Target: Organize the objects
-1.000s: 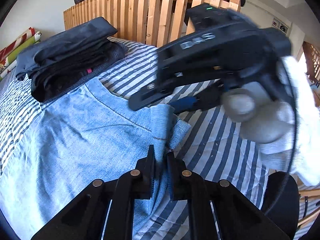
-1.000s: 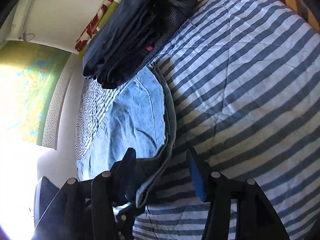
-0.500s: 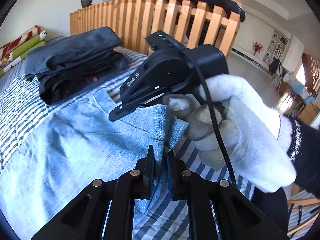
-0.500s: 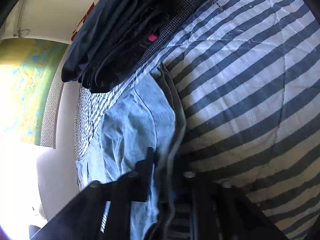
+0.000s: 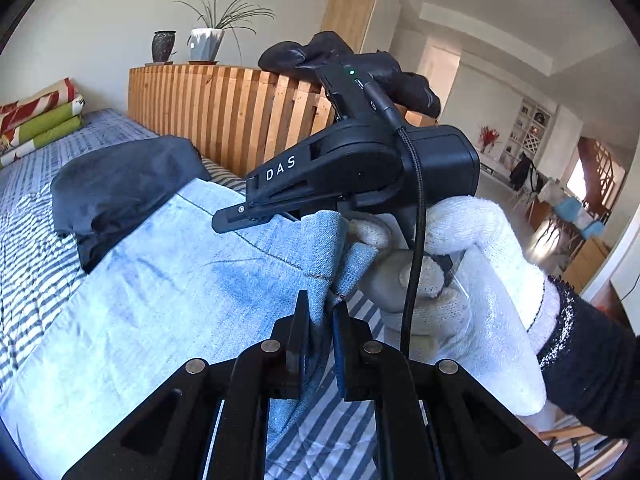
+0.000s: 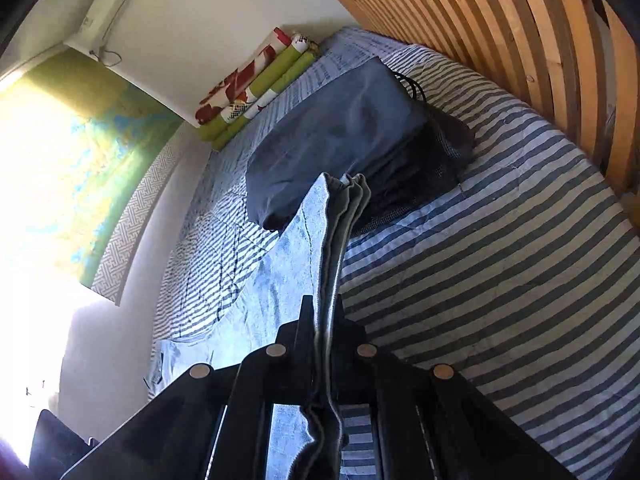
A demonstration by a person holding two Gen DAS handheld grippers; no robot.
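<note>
Folded jeans [image 5: 168, 304] in both grippers (pinched)

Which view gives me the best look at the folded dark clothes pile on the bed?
The right wrist view: the dark clothes pile shows almost whole there, top face and layered side on the striped bedcover. In the left wrist view the pile is lower and partly hidden behind the raised jeans.

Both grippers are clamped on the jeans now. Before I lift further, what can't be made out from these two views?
- Far end of the jeans: cut off by the left wrist view's lower left edge.
- Near side of the dark folded stack: hidden behind the raised denim in both views.
- Right gripper pads: covered by bunched denim layers.
- Window side of the room: washed out by glare in the right wrist view.
</note>
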